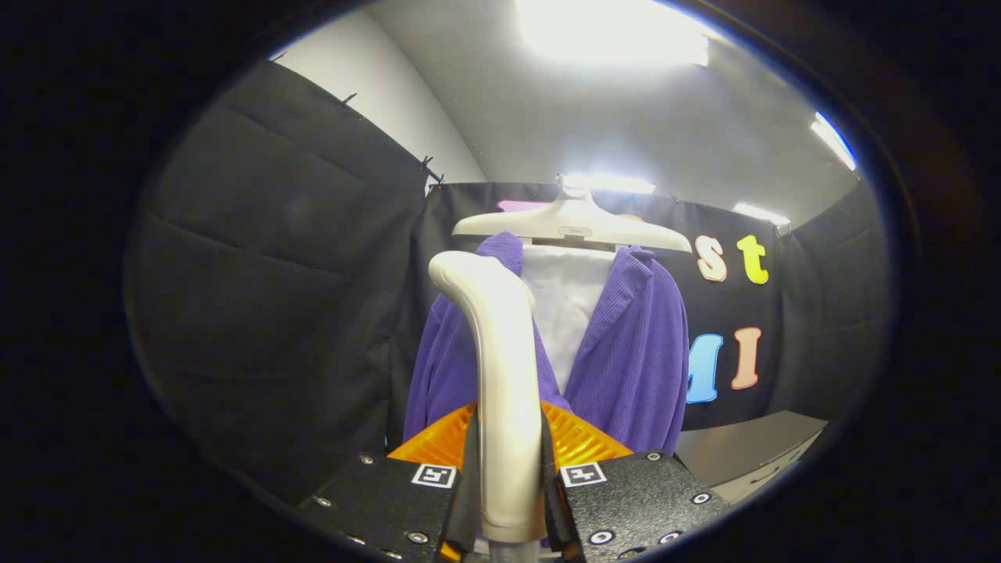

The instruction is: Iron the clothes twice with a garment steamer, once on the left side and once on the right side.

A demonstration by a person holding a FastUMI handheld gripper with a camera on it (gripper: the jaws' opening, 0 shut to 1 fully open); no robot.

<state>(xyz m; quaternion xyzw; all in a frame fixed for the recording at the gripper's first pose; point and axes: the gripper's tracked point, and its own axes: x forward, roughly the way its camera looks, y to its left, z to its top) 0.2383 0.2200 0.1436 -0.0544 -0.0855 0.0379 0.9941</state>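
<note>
A white garment steamer stands upright between my fingers, its curved head bending toward the clothes. My gripper is shut on the steamer's handle, both fingers pressing its sides. Beyond the steamer hangs a purple ribbed jacket over a white shirt on a pale hanger. The steamer head sits in front of the jacket's left half, near the left lapel; whether it touches the cloth I cannot tell. The steamer hides part of the jacket's left side.
Black cloth walls close in on the left and behind the clothes. A grey surface lies low to the right of the jacket. Bright ceiling lights shine overhead.
</note>
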